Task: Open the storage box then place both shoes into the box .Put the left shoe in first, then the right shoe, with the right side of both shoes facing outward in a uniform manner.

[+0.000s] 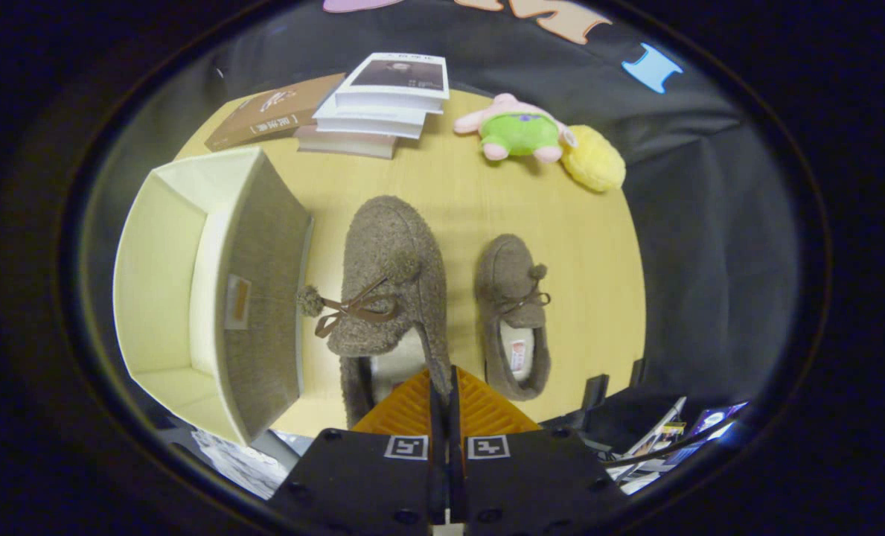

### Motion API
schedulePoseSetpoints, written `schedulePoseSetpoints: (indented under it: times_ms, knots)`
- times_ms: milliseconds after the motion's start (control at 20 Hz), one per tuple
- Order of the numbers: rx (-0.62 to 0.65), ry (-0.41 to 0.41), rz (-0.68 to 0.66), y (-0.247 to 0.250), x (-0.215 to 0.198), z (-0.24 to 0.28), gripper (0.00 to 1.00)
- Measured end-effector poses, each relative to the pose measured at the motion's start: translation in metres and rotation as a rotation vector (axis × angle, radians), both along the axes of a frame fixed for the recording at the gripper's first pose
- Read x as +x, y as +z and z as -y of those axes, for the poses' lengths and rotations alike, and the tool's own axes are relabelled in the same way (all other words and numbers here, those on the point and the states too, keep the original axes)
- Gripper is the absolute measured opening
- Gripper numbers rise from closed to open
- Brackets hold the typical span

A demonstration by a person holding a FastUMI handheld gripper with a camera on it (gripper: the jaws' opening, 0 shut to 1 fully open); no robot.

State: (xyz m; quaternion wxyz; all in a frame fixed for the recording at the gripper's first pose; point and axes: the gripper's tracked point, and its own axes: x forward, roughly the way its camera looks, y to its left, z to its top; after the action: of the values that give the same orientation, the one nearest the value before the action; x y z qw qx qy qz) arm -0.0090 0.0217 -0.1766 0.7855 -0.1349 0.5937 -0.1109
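My gripper (442, 383) is shut on the collar rim of a brown fuzzy shoe (390, 253), toe pointing away from me. It looks larger and nearer than its mate, so it seems lifted off the table. Its bow and pompom (310, 301) hang toward the box. The second brown shoe (513, 298) lies flat on the wooden table (442, 179) just right of the fingers, toe also pointing away. The storage box (260, 283) stands open to the left of the held shoe, with a grey outer wall and a cream inside that holds nothing.
Beyond the shoes, a stack of books (382, 97) and a brown book (275, 112) lie at the table's far side. A pink and green plush toy (520, 130) and a yellow plush (595, 160) sit at the far right. Papers (665, 439) lie below the table's near edge.
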Motion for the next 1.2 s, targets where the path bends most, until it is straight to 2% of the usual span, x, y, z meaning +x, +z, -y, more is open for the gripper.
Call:
schedulePoseSetpoints:
  times_ms: [300, 550, 800, 1200]
  knots:
    - [-0.054, -0.017, 0.092, 0.080, -0.002, -0.049, 0.05]
    - [0.011, 0.022, 0.138, 0.094, -0.002, -0.117, 0.05]
    - [0.063, 0.079, 0.115, 0.064, 0.004, -0.185, 0.05]
    - [0.037, 0.107, -0.103, -0.032, 0.010, -0.227, 0.06]
